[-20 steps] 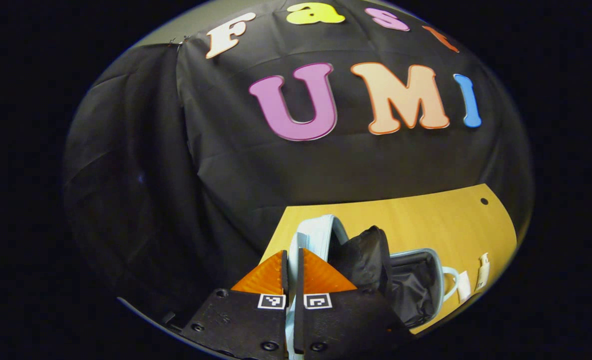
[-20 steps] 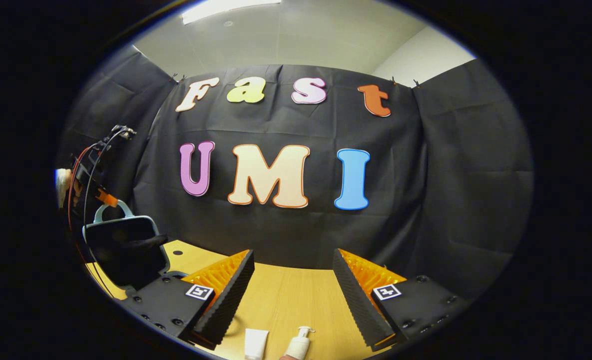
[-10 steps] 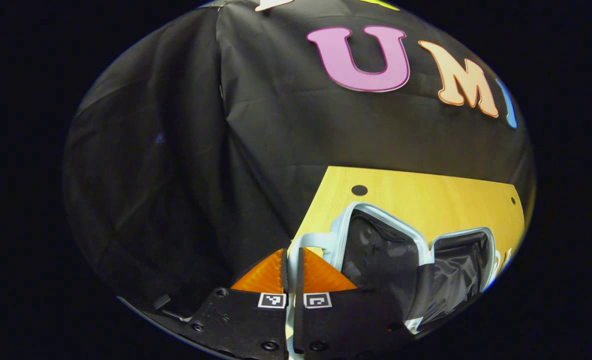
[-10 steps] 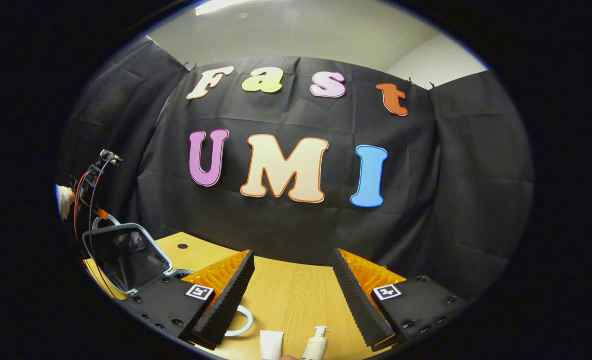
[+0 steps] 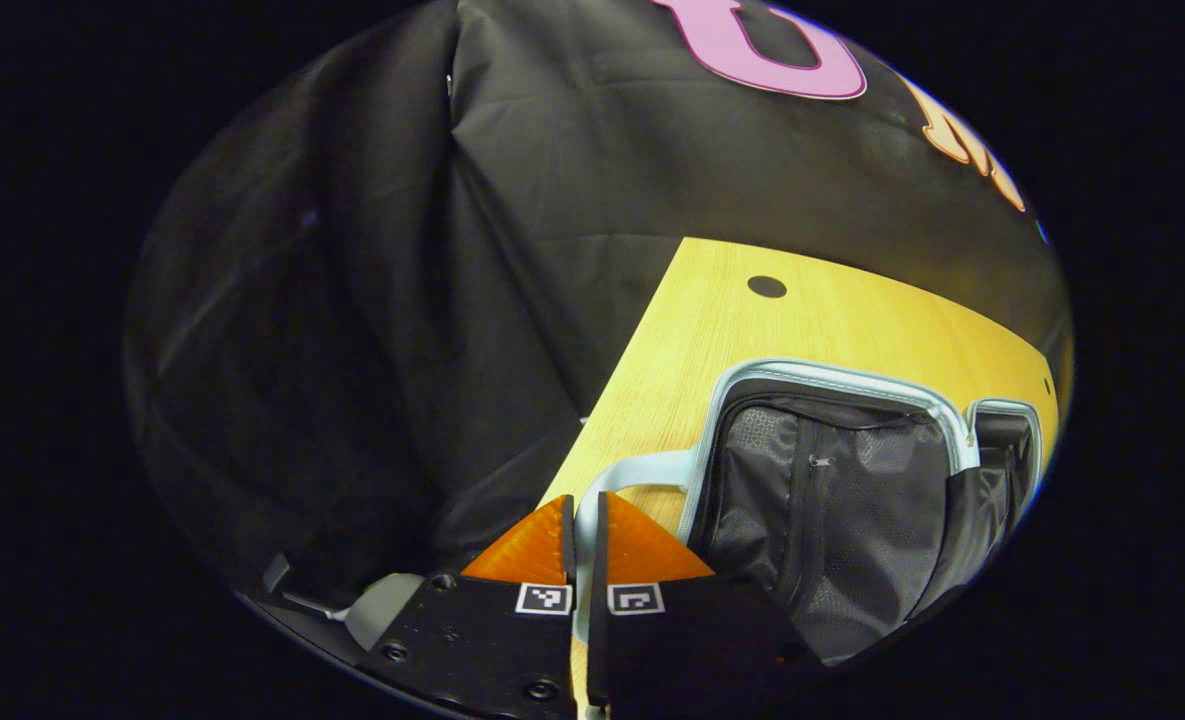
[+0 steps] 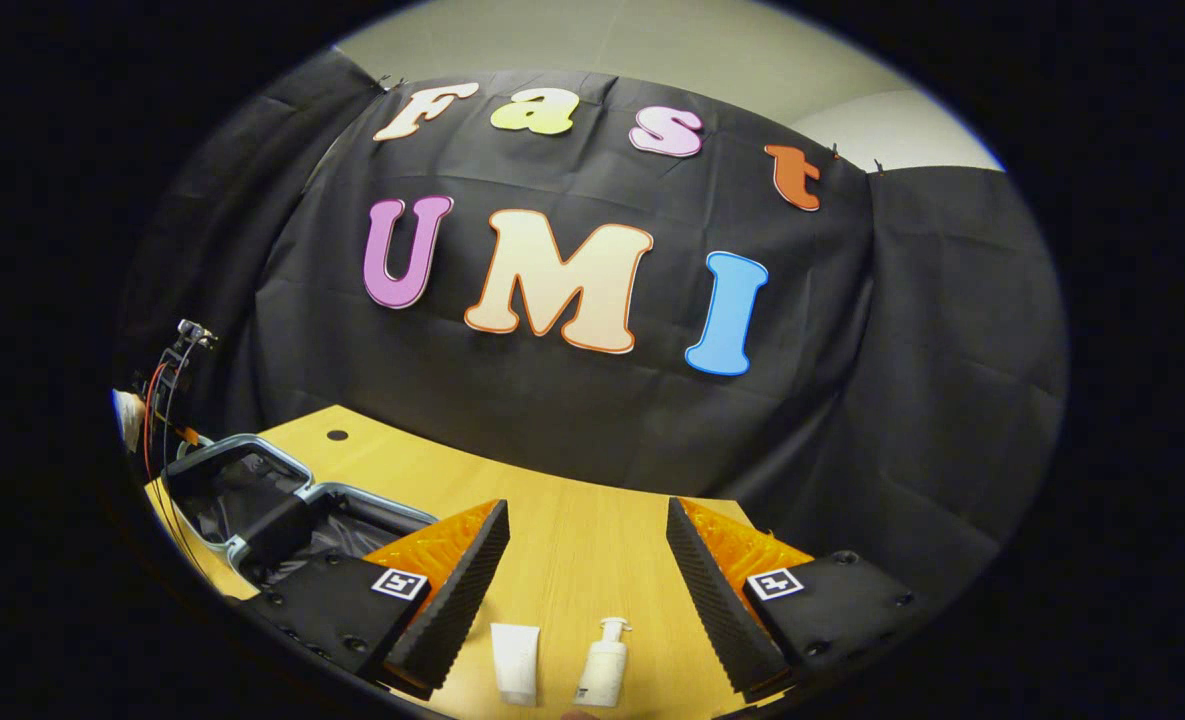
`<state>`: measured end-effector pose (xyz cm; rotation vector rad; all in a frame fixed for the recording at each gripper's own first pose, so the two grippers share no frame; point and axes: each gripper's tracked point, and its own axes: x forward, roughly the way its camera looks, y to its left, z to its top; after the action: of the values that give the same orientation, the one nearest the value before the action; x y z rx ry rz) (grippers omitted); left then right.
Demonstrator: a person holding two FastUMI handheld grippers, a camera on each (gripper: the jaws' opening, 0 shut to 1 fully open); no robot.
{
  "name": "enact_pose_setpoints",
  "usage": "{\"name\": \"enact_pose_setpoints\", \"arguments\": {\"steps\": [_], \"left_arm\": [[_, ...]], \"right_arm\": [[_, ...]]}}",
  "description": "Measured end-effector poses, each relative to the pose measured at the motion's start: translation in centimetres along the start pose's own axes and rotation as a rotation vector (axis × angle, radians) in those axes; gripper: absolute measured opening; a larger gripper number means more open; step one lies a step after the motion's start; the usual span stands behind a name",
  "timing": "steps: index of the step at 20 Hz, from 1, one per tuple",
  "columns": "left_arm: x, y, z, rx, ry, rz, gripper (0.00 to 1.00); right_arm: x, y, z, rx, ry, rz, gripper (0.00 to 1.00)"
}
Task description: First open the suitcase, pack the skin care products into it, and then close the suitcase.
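The light blue suitcase (image 5: 832,375) lies open on the wooden table (image 5: 712,310), its dark mesh-lined lid almost flat. My left gripper (image 5: 582,515) is shut on the lid's pale handle (image 5: 642,468), whose strap runs between the two fingers. In the right gripper view the open suitcase (image 6: 252,490) sits at the far left with both halves showing. My right gripper (image 6: 587,540) hangs open above the table. Below its gap lie a white tube (image 6: 514,660) and a white pump bottle (image 6: 604,672), side by side and untouched.
The table's left edge (image 5: 617,380) runs close beside the suitcase lid, with black cloth hanging beyond it. A round hole (image 5: 766,286) marks the tabletop behind the lid. Bare wood (image 6: 552,500) lies between the suitcase and the two products.
My left gripper has swung the lid down by its handle, from standing upright to lying nearly flat. The right gripper has stayed open and shifted slightly over the tube and bottle.
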<state>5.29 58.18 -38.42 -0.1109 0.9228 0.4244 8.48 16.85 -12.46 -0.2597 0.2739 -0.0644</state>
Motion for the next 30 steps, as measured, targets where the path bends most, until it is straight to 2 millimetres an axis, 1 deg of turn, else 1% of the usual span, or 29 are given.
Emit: {"name": "enact_pose_setpoints", "arguments": {"steps": [2,3,4,5,6,7,8,9,10,11,13,14,15,16,17,19,21,22,23,24,25,26,27,29,30], "left_arm": [[1.0,0.4,-0.8,0.006,-0.028,0.008,0.00],[1.3,0.6,-0.6,0.000,-0.040,0.007,0.00],[1.0,0.4,0.0,-0.017,-0.068,0.004,0.04],[0.8,1.0,0.3,-0.025,-0.095,0.020,0.08],[0.1,2.4,0.5,-0.033,-0.123,0.074,0.18],[-0.4,3.7,0.9,-0.034,-0.161,0.131,0.45],[-2.7,4.3,2.3,-0.046,-0.210,0.163,0.73],[-3.4,4.6,3.3,-0.062,-0.259,0.173,1.00],[-4.7,4.2,4.1,-0.067,-0.304,0.185,0.94],[-6.6,3.8,5.0,-0.066,-0.348,0.193,0.95],[-11.5,2.1,7.4,-0.048,-0.453,0.192,0.95],[-14.3,1.1,8.5,-0.036,-0.501,0.180,0.95],[-16.9,-0.5,9.3,-0.032,-0.540,0.165,0.95],[-19.3,-2.6,10.2,-0.028,-0.580,0.134,0.95],[-21.9,-4.5,10.6,-0.030,-0.611,0.094,0.95],[-26.1,-8.4,11.2,-0.030,-0.651,0.024,0.94],[-29.2,-13.2,10.4,-0.024,-0.682,-0.049,0.95],[-29.9,-15.8,10.6,-0.009,-0.692,-0.083,0.95],[-30.8,-18.5,10.7,0.003,-0.699,-0.109,0.97],[-31.6,-20.4,10.5,0.007,-0.706,-0.129,0.95],[-32.6,-22.9,10.0,0.013,-0.710,-0.167,0.95],[-33.5,-25.4,9.2,0.018,-0.704,-0.206,1.00],[-34.2,-28.0,8.3,0.026,-0.690,-0.245,0.95],[-34.7,-33.1,6.2,0.045,-0.654,-0.325,0.95],[-34.3,-35.9,5.3,0.056,-0.618,-0.363,0.95]], "right_arm": [[-0.3,0.1,-0.7,-0.007,0.023,-0.002,1.00],[-0.3,0.0,-1.1,-0.009,0.030,-0.002,1.00],[-0.2,-0.1,-1.5,-0.009,0.035,-0.001,1.00],[0.0,-0.4,-2.1,-0.002,0.045,0.000,1.00],[0.1,-0.7,-2.7,0.013,0.053,0.000,1.00],[0.0,-1.3,-3.2,0.036,0.057,-0.003,1.00],[0.0,-2.0,-3.6,0.062,0.060,-0.008,1.00],[0.0,-2.6,-3.8,0.086,0.062,-0.011,1.00],[0.1,-3.1,-4.2,0.109,0.065,-0.008,1.00],[0.2,-3.6,-4.4,0.122,0.064,-0.006,1.00],[0.3,-4.6,-4.6,0.134,0.058,0.004,1.00],[0.5,-5.2,-4.9,0.140,0.056,0.011,1.00],[0.6,-5.7,-5.0,0.146,0.053,0.020,1.00],[0.7,-6.2,-5.2,0.151,0.050,0.029,1.00],[0.8,-6.8,-5.4,0.155,0.052,0.038,1.00],[0.9,-7.9,-5.7,0.165,0.049,0.053,1.00],[0.9,-9.3,-5.8,0.172,0.039,0.061,1.00],[0.9,-9.8,-6.0,0.175,0.035,0.066,1.00],[0.8,-10.4,-6.1,0.177,0.033,0.070,1.00],[0.8,-10.9,-6.3,0.178,0.030,0.072,1.00],[0.8,-11.5,-6.7,0.176,0.034,0.073,1.00],[0.9,-11.7,-7.3,0.176,0.043,0.078,1.00],[0.9,-11.9,-8.1,0.178,0.059,0.086,1.00],[0.8,-12.1,-9.6,0.183,0.089,0.103,1.00],[0.7,-12.1,-10.4,0.187,0.104,0.111,1.00]]}}
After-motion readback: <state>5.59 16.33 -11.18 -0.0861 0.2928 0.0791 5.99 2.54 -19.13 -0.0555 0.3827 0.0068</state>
